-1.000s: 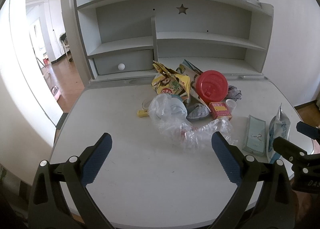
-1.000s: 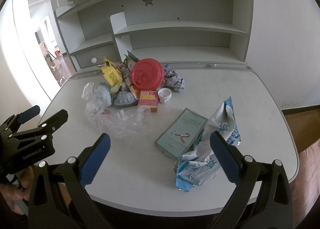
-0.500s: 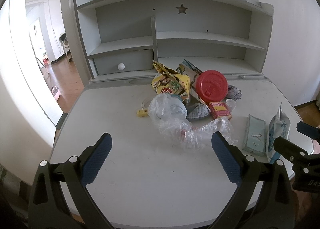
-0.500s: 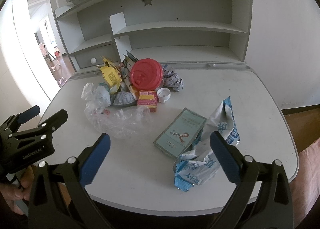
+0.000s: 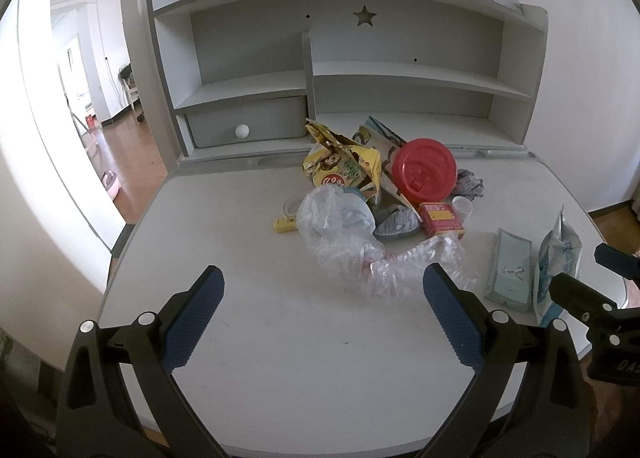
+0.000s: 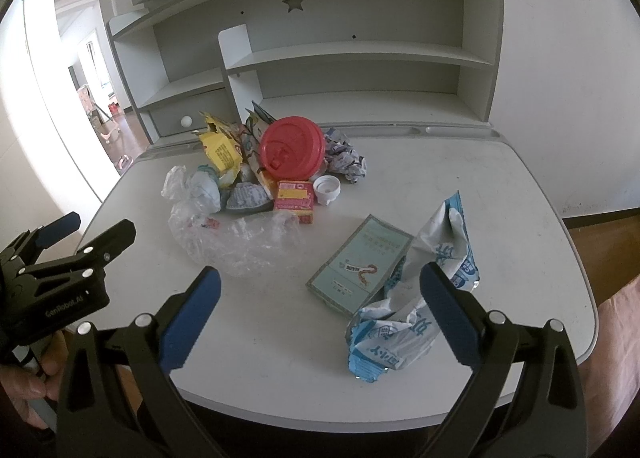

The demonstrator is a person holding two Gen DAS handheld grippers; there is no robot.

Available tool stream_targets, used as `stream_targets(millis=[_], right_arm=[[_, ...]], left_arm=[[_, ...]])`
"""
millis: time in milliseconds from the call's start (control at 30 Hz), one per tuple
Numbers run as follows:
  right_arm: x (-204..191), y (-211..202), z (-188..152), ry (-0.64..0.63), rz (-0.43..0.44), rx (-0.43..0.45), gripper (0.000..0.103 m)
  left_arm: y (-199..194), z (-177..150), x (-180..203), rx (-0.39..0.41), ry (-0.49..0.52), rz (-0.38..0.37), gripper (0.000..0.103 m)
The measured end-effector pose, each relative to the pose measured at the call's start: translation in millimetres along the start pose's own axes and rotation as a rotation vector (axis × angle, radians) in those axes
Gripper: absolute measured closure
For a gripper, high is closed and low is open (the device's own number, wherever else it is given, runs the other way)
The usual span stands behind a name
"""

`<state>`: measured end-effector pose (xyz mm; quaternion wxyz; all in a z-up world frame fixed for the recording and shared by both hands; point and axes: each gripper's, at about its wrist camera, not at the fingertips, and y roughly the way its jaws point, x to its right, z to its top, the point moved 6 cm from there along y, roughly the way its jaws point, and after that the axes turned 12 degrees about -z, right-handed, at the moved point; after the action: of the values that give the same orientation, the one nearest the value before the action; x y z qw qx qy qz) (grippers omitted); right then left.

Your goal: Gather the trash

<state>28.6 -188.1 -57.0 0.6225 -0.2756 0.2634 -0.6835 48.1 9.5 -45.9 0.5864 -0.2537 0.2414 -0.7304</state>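
Both tools stand over the near edge of the white desk (image 5: 248, 226), neither in contact with any item. The left gripper (image 5: 322, 298) has its blue-padded fingers spread wide with nothing between them; the right gripper (image 6: 320, 294) is likewise spread wide and holds nothing.

Trash is heaped toward the 12 o'clock side of the desk, just in front of the grey shelf unit (image 5: 400, 78). In the left wrist view the heap comprises a red round lid (image 5: 424, 171), a yellow snack bag (image 5: 344, 168) at its 9 o'clock, a small red box (image 5: 440, 218) at its 6 o'clock, a white bottle cap (image 5: 462, 208) just beside that box, and a crumpled grey wrapper (image 5: 470, 184) at the lid's 3 o'clock. A clear plastic bag (image 5: 360, 246) sprawls from the heap toward the left gripper — its near end lies close to the right-hand finger.

Apart from the heap, at 3 o'clock, lie a flat pale-green carton (image 6: 360, 264) and a crumpled blue-and-white bag (image 6: 416, 298), touching one another. In the right wrist view the bag's near part sits between the right gripper's fingers — below them, on the desk.
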Motion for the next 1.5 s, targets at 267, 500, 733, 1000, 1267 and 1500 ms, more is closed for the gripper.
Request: stream_targets(millis=[267,500,733,1000,1267,1500], right_arm=[[5.1,3.3,-3.6,0.013,0.002,-0.013,0.007],[22.0,19.1,-7.2,0.022,0.007,-0.041,0.007],[30.5,28.3,-7.5,0.017,0.009,-0.068,0.007],[-1.1,31.5,16.1,-0.063,0.094,-0.050,0.008],[-107.6,63.8,42.1,-0.249,0.270,-0.090,0.019],[-181.0,114.0,47.4,-0.397,0.221,-0.148,0.046]], left_arm=[[27.2,-9.1,-31.9,-0.097,-0.118,-0.076,0.006],[74.6,-5.7,-22.8,-0.213,-0.193,-0.208,0.006],[115.2,-8.4,-4.3,-0.275,-0.207,-0.219,0.013],[75.8,-14.9,-21.4,-0.219,-0.190,-0.306,0.075],[6.1,-16.3,-84.5,-0.137,-0.153,-0.240,0.075],[-9.8,-29.1,-127.1,-0.124,-0.180,-0.170,0.075]])
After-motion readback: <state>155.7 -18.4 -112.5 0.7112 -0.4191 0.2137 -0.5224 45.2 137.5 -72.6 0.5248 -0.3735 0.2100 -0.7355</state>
